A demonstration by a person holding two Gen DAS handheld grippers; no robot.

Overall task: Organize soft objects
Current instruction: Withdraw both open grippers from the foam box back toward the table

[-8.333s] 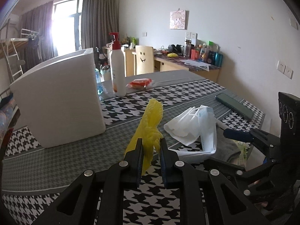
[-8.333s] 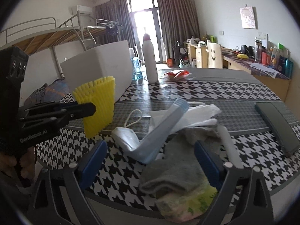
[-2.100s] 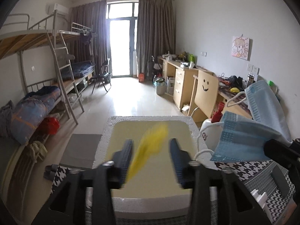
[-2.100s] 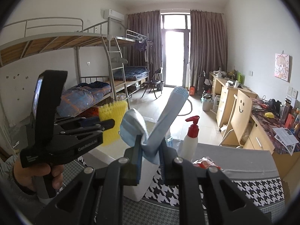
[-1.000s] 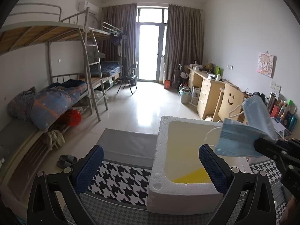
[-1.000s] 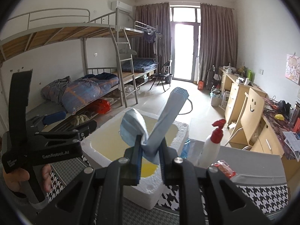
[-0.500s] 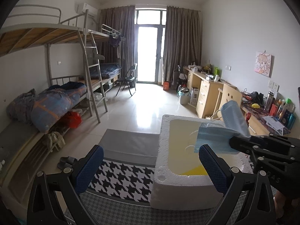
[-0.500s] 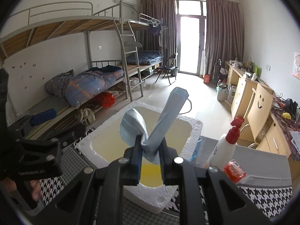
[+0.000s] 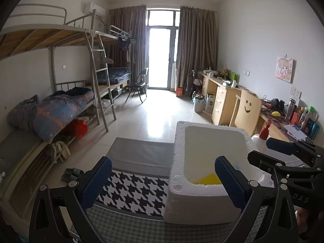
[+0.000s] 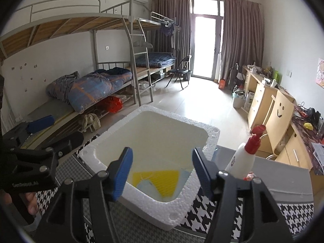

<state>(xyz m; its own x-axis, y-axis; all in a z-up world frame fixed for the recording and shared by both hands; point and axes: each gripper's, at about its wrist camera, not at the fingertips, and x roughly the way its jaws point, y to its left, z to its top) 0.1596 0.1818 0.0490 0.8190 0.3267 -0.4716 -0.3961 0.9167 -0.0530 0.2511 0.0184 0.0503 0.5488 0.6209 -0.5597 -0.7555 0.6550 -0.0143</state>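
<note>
Right tongs (image 10: 162,172) hang over the white foam box (image 10: 210,139) with jaws opening, nothing between the blue pads (image 10: 123,172). Left tongs (image 9: 162,182) stand spread wide and empty, off to the box's left side.

Task's things: yellow ribbed soft mat (image 10: 160,180) lies flat on the box floor; pale blue face mask (image 10: 146,187) lies down there too, partly over the mat's near edge, a bit of it also past the mat's right side.

Step in hand, as I judge it: release of the mask into the box. To do it well, let the jaws part fully before lifting, rise straight up clear of the crumbly foam rim, check no ear loop drags on a pad.

Views compared, big to small:
- Counter with black-and-white houndstooth cloth (image 9: 129,190): both views.
- Box interior: right view sees most of the floor; left view catches only a yellow sliver (image 9: 206,181), mask barely seen.
- White pump bottle with red top (image 10: 243,162): full in right view.
</note>
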